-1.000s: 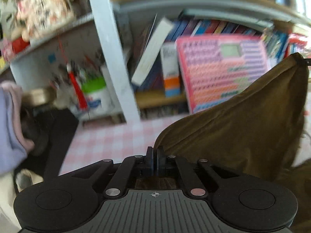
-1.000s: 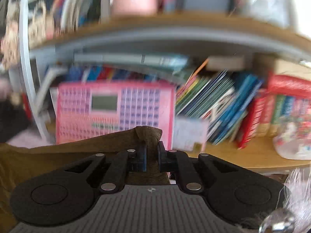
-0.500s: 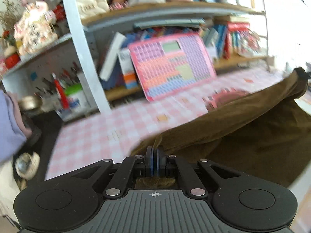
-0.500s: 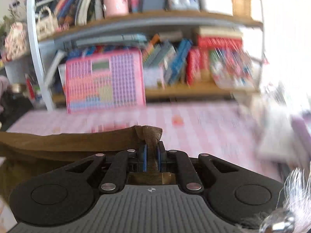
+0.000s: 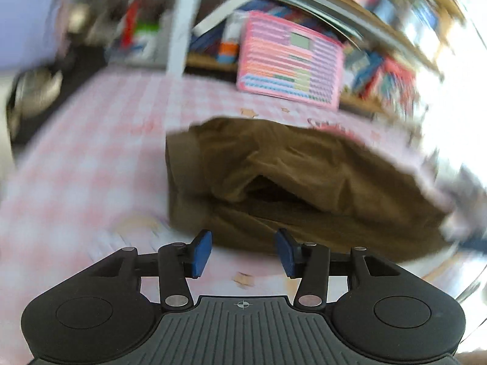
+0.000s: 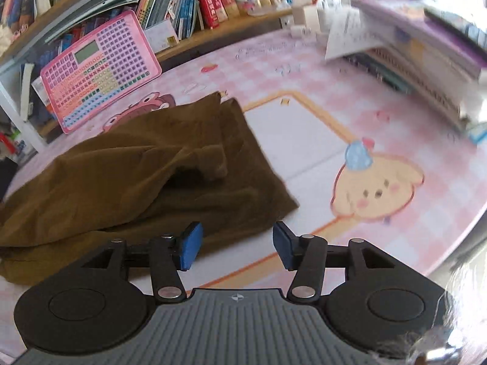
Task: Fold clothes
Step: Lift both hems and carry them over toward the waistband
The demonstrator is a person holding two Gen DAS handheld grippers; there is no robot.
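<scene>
A brown garment lies loosely folded on the pink checked tabletop, its upper layer bulging over the lower one. My left gripper hovers just short of the garment's near edge; its jaws are opening and nothing is between them. In the right wrist view the same brown garment spreads from the centre to the left. My right gripper is near its front right corner, jaws opening, with only cloth and table showing behind the gap.
A pink keyboard toy leans against a bookshelf at the back of the table. Stacked books and papers sit at the right. A cartoon dog print marks the mat right of the garment. The left view is blurred.
Both grippers held the garment's edge up in the air and carried it down toward the table. Both have now let go and opened, and the garment lies on the tabletop.
</scene>
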